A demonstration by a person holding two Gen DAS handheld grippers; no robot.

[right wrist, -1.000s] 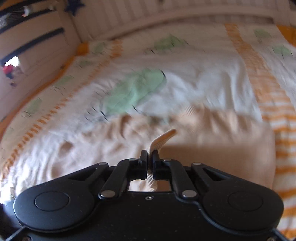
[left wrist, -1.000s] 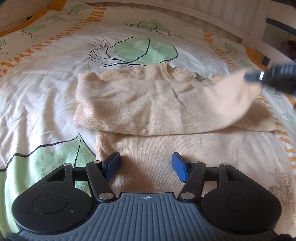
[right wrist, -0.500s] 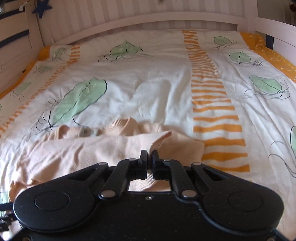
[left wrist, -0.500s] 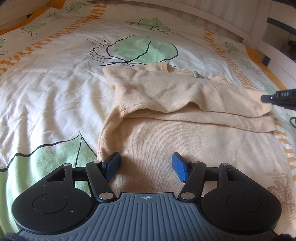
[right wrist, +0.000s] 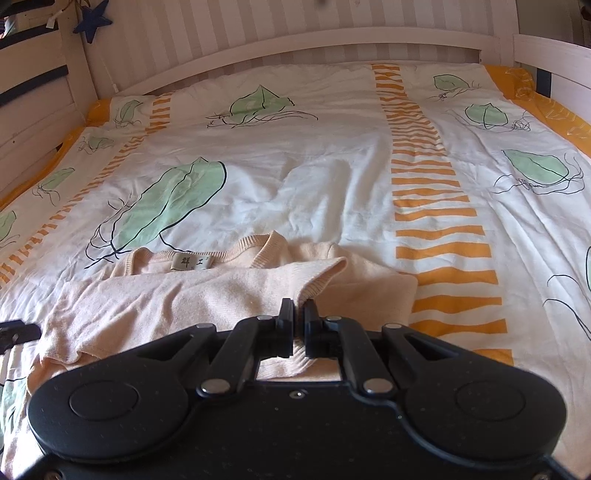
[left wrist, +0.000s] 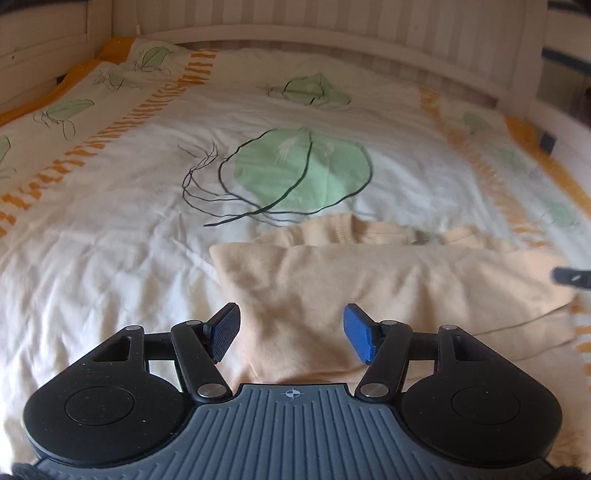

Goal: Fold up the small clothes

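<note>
A small beige knit sweater (left wrist: 369,280) lies on the bed, with one sleeve folded across its chest. My left gripper (left wrist: 291,330) is open and empty, its blue pads (left wrist: 356,332) hovering over the sweater's left part. In the right wrist view the sweater (right wrist: 184,295) shows its collar and white label (right wrist: 192,261). My right gripper (right wrist: 300,314) is nearly shut, with the ribbed cuff (right wrist: 321,280) of the folded sleeve at its tips. The right gripper's tip also shows at the right edge of the left wrist view (left wrist: 572,277).
The bedcover (right wrist: 332,177) is white with green leaf prints and orange striped bands. A white slatted bed frame (right wrist: 295,40) runs behind and along both sides. A blue star (right wrist: 92,20) hangs at the back left.
My right gripper carried the sleeve across the sweater's chest to the right side and laid it down. My left gripper moved forward over the sweater and stayed open.
</note>
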